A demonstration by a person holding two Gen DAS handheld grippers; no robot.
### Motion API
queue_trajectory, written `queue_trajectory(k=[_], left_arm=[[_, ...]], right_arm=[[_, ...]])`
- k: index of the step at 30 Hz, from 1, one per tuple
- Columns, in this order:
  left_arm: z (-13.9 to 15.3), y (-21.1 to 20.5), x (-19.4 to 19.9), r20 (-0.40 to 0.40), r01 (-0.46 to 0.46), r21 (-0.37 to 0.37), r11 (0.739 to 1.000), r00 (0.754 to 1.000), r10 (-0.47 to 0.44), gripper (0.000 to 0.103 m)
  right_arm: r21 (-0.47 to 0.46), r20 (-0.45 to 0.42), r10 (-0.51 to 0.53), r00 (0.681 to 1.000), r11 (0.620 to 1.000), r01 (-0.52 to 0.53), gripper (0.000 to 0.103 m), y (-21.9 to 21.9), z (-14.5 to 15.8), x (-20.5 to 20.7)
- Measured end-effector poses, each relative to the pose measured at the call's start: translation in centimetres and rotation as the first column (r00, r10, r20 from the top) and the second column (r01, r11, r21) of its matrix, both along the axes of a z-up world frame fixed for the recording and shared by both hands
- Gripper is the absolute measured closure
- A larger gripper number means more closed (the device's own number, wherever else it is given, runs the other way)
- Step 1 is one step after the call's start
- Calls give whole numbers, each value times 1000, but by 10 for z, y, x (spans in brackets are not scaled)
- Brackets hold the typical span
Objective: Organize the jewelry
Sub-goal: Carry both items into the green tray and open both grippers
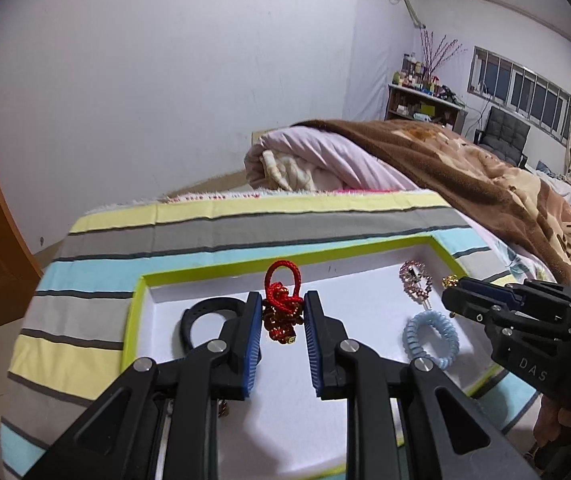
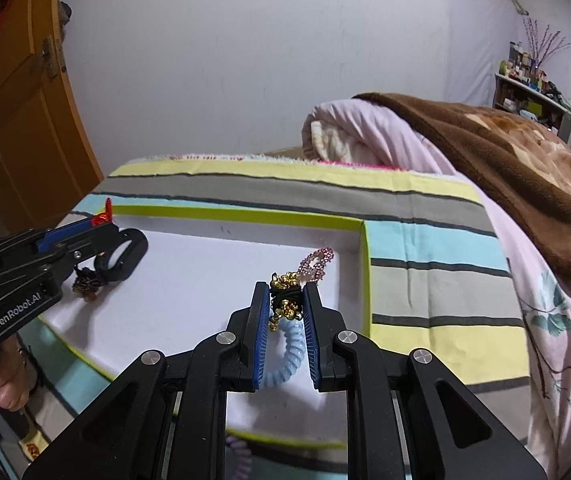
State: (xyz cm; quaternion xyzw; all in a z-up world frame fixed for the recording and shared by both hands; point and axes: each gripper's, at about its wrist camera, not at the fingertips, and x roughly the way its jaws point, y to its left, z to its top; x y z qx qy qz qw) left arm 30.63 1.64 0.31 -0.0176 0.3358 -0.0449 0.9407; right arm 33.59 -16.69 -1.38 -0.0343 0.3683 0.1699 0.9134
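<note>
A shallow white box with a lime-green rim (image 1: 205, 268) lies on a striped cloth. My left gripper (image 1: 283, 300) is shut on a red knotted cord charm with gold-red beads (image 1: 281, 308), held above the box floor. My right gripper (image 2: 285, 290) is shut on a black hair tie with gold bells (image 2: 285, 300); it also shows in the left wrist view (image 1: 451, 292). In the box lie a black band (image 1: 205, 316), a light blue spiral hair tie (image 1: 431, 336) and a pink beaded piece (image 1: 415, 280). A dark beaded item (image 2: 85, 282) lies by the black band (image 2: 125, 256).
The striped cloth (image 1: 165, 236) covers a raised surface. A rolled pink quilt (image 1: 317, 160) and brown blanket (image 1: 465, 168) lie on the bed behind and to the right. An orange wooden door (image 2: 17, 92) stands at the left. A shelf with bottles (image 1: 425, 96) is far back.
</note>
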Motion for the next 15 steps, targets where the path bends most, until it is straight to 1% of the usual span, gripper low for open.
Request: queue_trajectory(k=[2, 10, 15], left_arm=[[-5, -2, 5, -10, 1, 8, 1000, 1000, -1, 81], [-21, 0, 19, -59, 14, -3, 1000, 998, -14, 80], [-24, -2, 23, -76, 26, -10, 1000, 997, -27, 80]], right_arm=[[2, -13, 5, 1000, 1000, -5, 86, 1, -5, 4], [-8, -52, 3, 999, 1000, -4, 86, 4, -17, 19], [-9, -67, 2, 998, 1000, -3, 85, 4, -20, 23]])
